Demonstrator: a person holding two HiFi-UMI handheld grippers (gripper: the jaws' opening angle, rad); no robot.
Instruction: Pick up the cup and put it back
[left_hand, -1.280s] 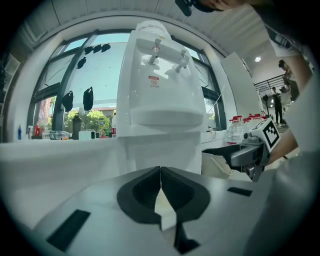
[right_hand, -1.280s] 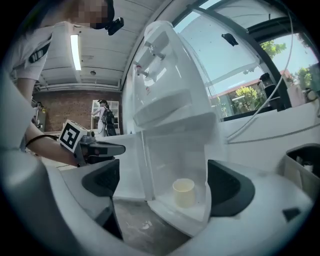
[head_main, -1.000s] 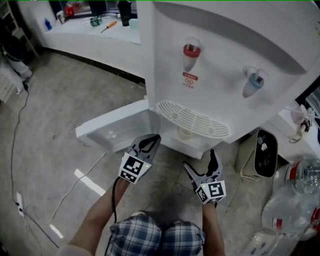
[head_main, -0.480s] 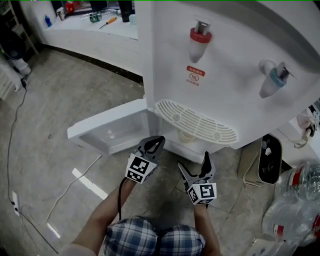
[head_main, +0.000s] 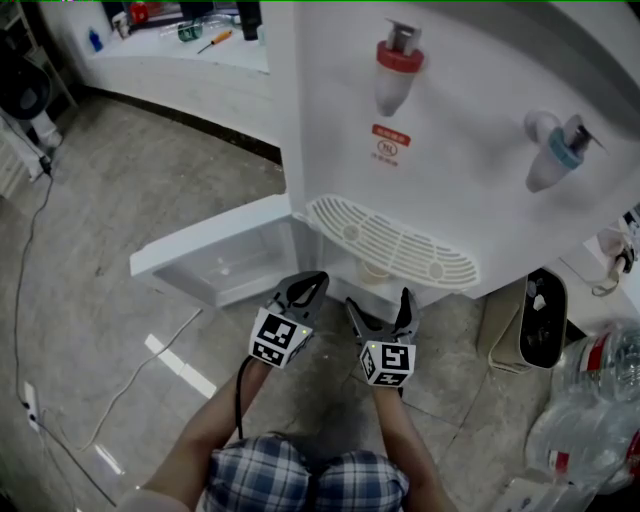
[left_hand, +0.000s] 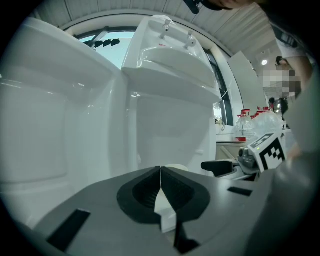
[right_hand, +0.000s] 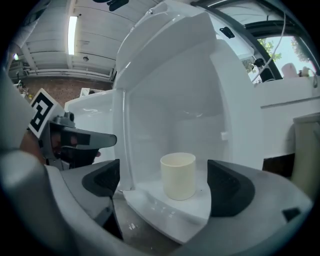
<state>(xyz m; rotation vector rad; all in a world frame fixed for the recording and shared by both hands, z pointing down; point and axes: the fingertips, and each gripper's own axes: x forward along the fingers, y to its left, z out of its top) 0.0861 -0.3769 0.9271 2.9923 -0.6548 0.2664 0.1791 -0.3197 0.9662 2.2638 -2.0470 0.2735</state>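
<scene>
A white water dispenser (head_main: 480, 150) filled the upper right of the head view. It had a red tap (head_main: 398, 62) at top centre and a blue tap (head_main: 560, 150) further right. Under the red tap was a small red label (head_main: 391, 143); its print was too small to read. The only other markings were black-and-white square patterns on the gripper cubes, one on the left (head_main: 274, 338) and one on the right (head_main: 387, 362).

Below the taps sat a slotted drip tray (head_main: 390, 243). Under it the cabinet door (head_main: 215, 255) stood open, swung toward the left of the frame.

The left gripper (left_hand: 160, 169) was low and centre in the head view. Its own view showed the jaw tips pressed together with nothing between them.

The right gripper (head_main: 378, 302) was just beside it, to the right, with its jaws spread wide. In the right gripper view a plain cream cup (right_hand: 178, 175) stood upright on the white cabinet shelf (right_hand: 165, 212), centred in the gap between the jaws. It sat beyond the jaw tips, and neither jaw touched it.

At the bottom of the head view were the person's forearms and plaid shorts (head_main: 300, 480) above a grey concrete floor (head_main: 130, 180).
</scene>
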